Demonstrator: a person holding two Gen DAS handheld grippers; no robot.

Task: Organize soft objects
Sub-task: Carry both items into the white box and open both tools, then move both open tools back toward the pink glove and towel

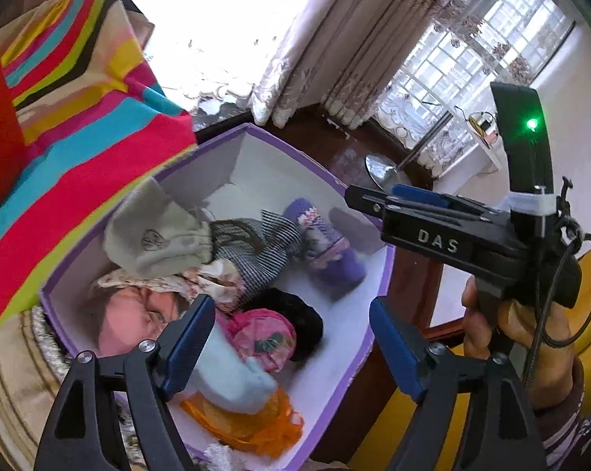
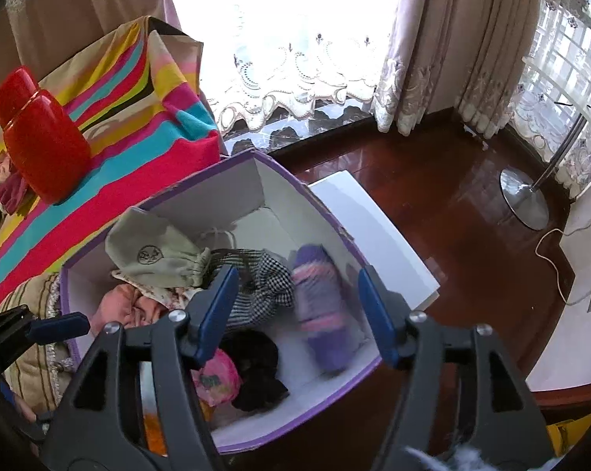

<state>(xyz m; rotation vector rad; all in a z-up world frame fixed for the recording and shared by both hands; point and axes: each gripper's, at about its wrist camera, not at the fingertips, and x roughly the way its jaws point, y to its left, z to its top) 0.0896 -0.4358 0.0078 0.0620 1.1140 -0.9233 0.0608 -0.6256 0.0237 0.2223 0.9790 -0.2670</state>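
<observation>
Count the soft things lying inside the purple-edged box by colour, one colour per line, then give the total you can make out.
Purple roll: 1
Beige pouch: 1
Checked cloth: 1
Black item: 1
Pink items: 2, a bundle and a cloth
Floral cloth: 1
Light blue item: 1
Orange item: 1
Total: 9 in the box, though more may lie hidden underneath.

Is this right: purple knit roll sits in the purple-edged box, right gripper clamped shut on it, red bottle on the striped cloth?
Not quite. In the right wrist view the right gripper is open, its jaws standing apart above the purple knit roll and holding nothing. The rest holds: the roll lies in the purple-edged box, and the red bottle rests on the striped cloth.
</observation>
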